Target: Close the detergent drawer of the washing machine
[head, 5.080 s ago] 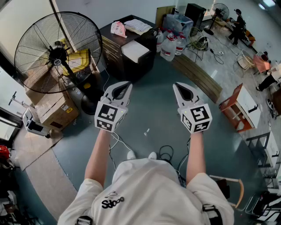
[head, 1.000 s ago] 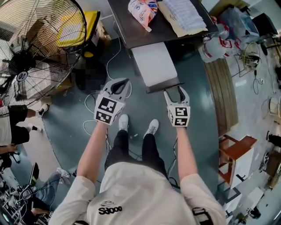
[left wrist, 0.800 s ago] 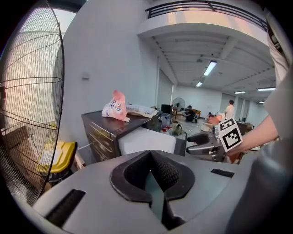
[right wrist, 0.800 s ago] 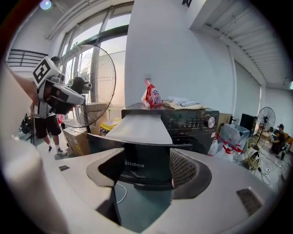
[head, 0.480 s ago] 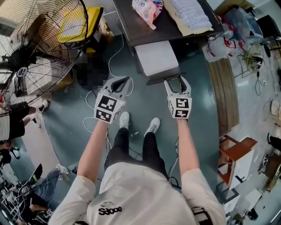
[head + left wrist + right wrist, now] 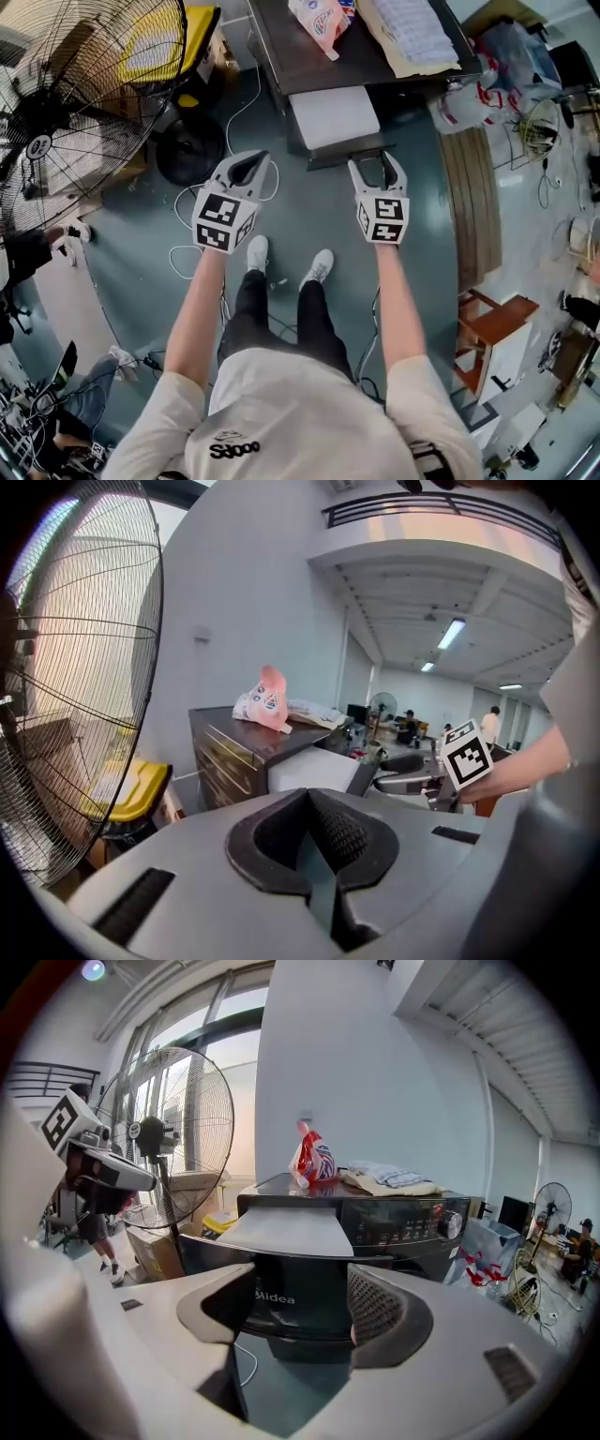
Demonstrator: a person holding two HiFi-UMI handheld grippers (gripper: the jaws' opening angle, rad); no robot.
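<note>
Detergent drawer [image 6: 335,117] pulled out at 12 o'clock; right gripper [image 6: 378,167] jaws wide apart, empty, just before it; left gripper [image 6: 251,164] jaws together, empty.

Glossy washing machine [image 6: 292,49], smooth matt detergent drawer [image 6: 335,116]

The head view's upper edge cuts off the washing machine [image 6: 300,56], the pink bag [image 6: 322,13] on top of it and the floor fan [image 6: 56,103]. In the right gripper view, the right gripper [image 6: 296,1296] hides the machine's lower front with its own body. The markings on the control panel [image 6: 403,1224] are too small to read.
</note>
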